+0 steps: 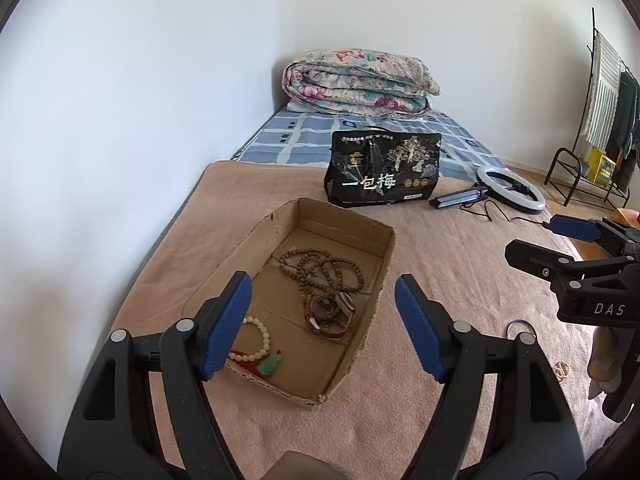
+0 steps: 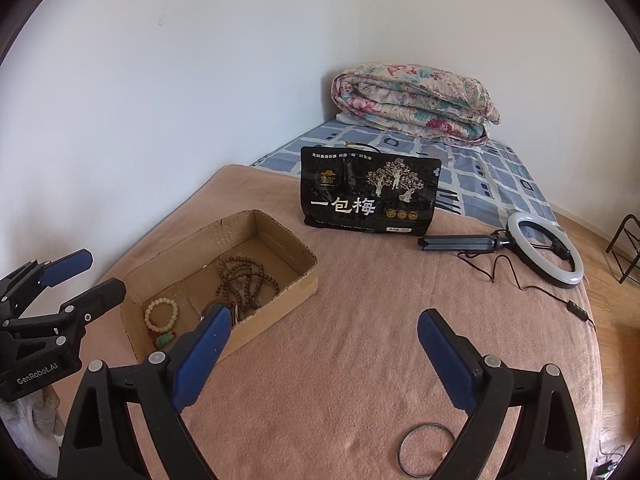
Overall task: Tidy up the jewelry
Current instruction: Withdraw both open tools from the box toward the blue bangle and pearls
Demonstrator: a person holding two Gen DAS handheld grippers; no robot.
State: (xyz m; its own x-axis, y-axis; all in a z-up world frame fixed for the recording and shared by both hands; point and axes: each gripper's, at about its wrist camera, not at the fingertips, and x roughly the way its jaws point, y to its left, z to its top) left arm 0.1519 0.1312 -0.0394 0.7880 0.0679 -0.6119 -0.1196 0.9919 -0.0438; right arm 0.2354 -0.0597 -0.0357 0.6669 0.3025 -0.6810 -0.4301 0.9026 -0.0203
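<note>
Both empty, wide-open grippers, left gripper (image 1: 323,330) and right gripper (image 2: 324,354), hover near the cardboard box (image 1: 384,248) of beads (image 1: 320,270).

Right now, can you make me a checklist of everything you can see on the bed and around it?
Surface: pink blanket spread over the bed, blue checked sheet behind it.
Job's things: cardboard box holds brown bead strings, a strap piece and a cream bead bracelet with a green pendant. A thin dark ring and pale beads lie outside on the blanket.
Clutter: black snack bag, ring light lying flat.
Grippers: left claw open above the box, empty; right claw open over the blanket, empty.
Cables: ring light cord trails across the blanket.
Surroundings: folded floral quilt, white walls, clothes rack.
</note>
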